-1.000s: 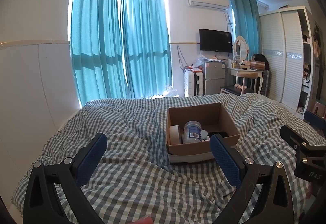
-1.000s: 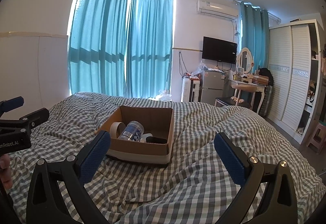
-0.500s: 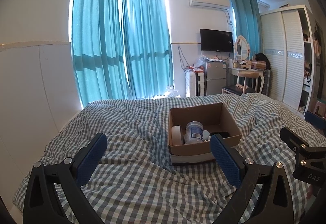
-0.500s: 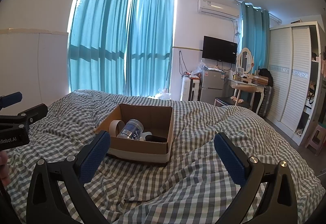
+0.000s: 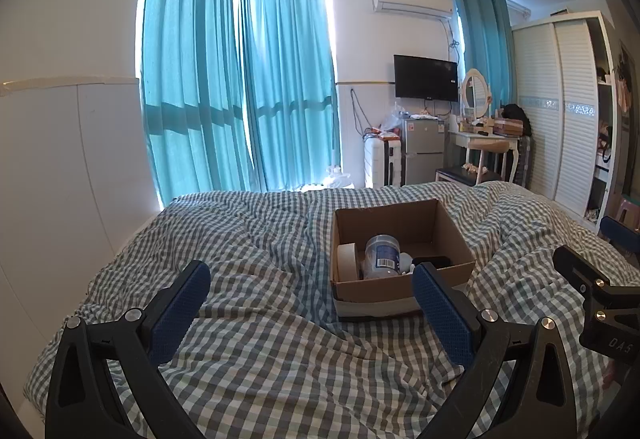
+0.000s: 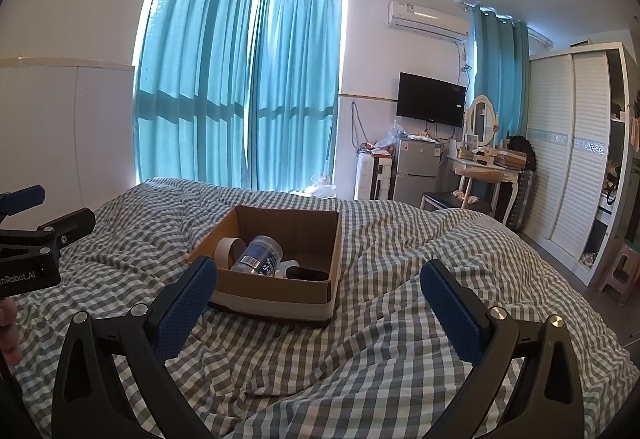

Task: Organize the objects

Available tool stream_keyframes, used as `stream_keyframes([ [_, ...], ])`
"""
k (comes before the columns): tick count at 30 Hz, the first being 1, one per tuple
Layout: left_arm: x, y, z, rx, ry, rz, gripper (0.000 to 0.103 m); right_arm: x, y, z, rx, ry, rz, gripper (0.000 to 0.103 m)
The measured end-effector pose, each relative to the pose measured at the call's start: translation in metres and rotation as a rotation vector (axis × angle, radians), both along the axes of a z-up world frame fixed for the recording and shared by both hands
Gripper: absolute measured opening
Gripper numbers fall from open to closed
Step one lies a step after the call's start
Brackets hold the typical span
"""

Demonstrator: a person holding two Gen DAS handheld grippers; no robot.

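Two hand-held tongs above a bed (image 5: 260, 339) covered with a grey-and-white checked quilt. Left tongs (image 5: 312, 291) spread wide, blue pads far apart, nothing between them; right tongs (image 6: 318, 285) likewise spread wide and empty. An open cardboard box (image 5: 448, 235) rests on the quilt ahead of both tongs, clear of the pads, slightly right of centre in the left wrist view and slightly left of centre in the right wrist view (image 6: 320, 231). Inside the box: a roll of tape (image 5: 346, 260) standing on edge against the left wall, a clear plastic jar (image 5: 383, 256) with a blue label lying tilted beside it, a small white item partly hidden behind the jar, and a black object (image 5: 434, 261) by the near wall. Teal curtains (image 5: 240, 91) hang behind the bed; a wall television (image 5: 426, 78), small fridge (image 5: 423, 155) and white wardrobe (image 5: 556, 111) stand at the far right
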State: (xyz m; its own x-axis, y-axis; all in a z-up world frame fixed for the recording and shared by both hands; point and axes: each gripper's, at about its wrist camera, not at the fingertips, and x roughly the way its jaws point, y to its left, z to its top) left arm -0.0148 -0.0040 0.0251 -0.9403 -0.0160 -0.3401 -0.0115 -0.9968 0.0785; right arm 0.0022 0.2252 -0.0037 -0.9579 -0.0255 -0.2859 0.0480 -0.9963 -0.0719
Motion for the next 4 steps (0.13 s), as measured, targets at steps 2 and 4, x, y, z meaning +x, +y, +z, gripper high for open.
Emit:
stream_keyframes([
  [2, 0.001, -0.0001, -0.0004, 0.001, 0.002, 0.005, 0.103, 0.0002, 0.0005, -0.0004, 0.002, -0.001, -0.001, 0.102],
  [4, 0.0018, -0.0004, -0.0006, 0.003, 0.004, 0.006, 0.103, -0.0006, 0.0008, -0.0008, 0.002, -0.006, 0.0, 0.102],
])
